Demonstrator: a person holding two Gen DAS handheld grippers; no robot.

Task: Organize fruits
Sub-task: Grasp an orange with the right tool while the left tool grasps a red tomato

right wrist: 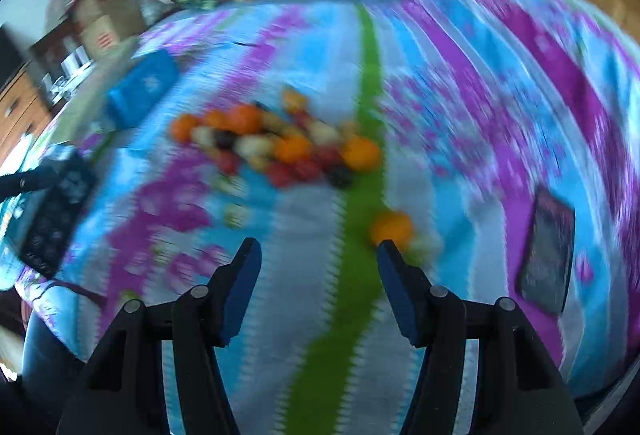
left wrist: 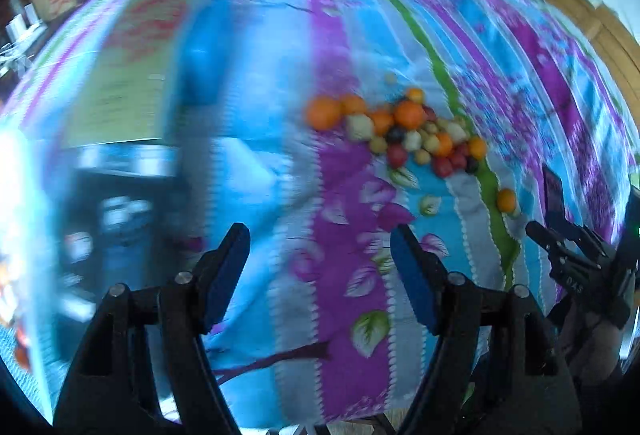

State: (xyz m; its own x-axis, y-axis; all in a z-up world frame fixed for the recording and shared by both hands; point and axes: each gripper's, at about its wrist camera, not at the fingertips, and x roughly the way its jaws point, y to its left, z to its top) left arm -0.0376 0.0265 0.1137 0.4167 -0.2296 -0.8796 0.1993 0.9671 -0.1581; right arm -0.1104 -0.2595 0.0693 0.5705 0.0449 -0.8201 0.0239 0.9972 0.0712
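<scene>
A pile of small fruits (left wrist: pixel 404 131), orange, red, pale and dark, lies on a striped blue and purple cloth (left wrist: pixel 344 195); it also shows in the right wrist view (right wrist: pixel 276 147). One orange (left wrist: pixel 506 199) lies apart, nearer; in the right wrist view this orange (right wrist: pixel 391 227) sits just beyond my right fingertip. My left gripper (left wrist: pixel 320 247) is open and empty above the cloth. My right gripper (right wrist: pixel 318 259) is open and empty; its body shows at the right edge of the left wrist view (left wrist: pixel 580 255). Both views are motion-blurred.
A blue box (right wrist: pixel 140 91) lies left of the pile. A dark tray (right wrist: pixel 56 211) sits at the left edge. A dark phone-like slab (right wrist: pixel 548 263) lies on the right. A cardboard sheet (left wrist: pixel 132 67) lies far left. Boxes and clutter stand beyond the cloth.
</scene>
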